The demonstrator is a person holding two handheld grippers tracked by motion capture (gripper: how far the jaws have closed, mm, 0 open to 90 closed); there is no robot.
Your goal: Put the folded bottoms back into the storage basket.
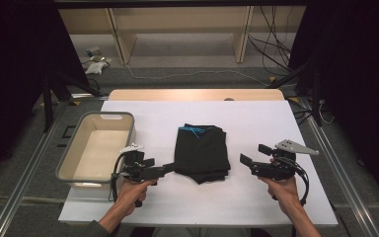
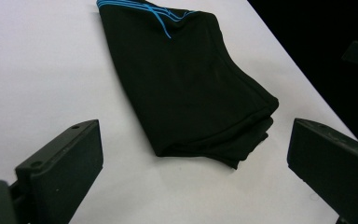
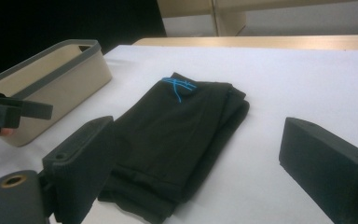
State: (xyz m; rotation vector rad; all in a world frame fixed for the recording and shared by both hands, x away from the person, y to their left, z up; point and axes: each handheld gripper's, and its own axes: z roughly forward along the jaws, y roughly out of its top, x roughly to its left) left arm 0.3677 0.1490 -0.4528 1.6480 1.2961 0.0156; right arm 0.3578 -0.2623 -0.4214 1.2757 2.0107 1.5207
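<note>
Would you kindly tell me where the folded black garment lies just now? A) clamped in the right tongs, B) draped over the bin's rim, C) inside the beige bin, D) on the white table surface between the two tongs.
D: the folded black garment lies flat on the white table, with the left tongs and right tongs open on either side and the bin holding nothing.

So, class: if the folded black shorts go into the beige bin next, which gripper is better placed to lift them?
Probably the left gripper: its open jaws sit at the folded black shorts' near-left corner, beside the beige bin. The right gripper is open but stands apart.
</note>
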